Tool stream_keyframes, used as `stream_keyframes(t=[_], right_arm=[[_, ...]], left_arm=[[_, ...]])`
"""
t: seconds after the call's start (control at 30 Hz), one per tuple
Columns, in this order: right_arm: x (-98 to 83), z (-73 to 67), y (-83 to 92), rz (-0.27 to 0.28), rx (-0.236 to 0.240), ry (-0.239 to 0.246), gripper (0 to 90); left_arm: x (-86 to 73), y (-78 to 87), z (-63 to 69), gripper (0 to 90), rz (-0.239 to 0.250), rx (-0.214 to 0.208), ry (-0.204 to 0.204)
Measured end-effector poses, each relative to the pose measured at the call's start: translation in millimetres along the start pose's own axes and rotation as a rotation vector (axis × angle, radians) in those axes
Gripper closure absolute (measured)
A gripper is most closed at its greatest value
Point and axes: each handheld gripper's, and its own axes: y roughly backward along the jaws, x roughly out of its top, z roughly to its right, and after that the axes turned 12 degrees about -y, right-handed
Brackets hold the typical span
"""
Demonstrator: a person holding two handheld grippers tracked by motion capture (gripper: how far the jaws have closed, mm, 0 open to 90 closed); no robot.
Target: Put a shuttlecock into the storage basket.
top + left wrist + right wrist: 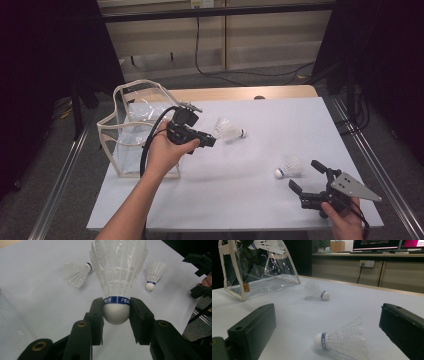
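High view: clear tote bag (131,131) stands at the tabletop's (260,200) left edge, nothing visible inside. Left gripper (212,142) fingers are clamped on a shuttlecock's (117,277) cork, held just beside the bag. Right gripper (306,176) fingers gape wide around another shuttlecock (289,167), not touching.

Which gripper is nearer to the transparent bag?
Left. The left gripper, holding a shuttlecock, is right beside the transparent bag; the right gripper is far across the table.
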Motion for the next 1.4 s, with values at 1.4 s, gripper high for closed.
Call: stream_keyframes(t=[1.4], right_arm=[[0.1, -0.1, 0.7, 0.003, -0.002, -0.003, 0.7]], left_arm=[[16.3, 16.9, -9.3, 65.4, 0.017, 0.013, 0.027]])
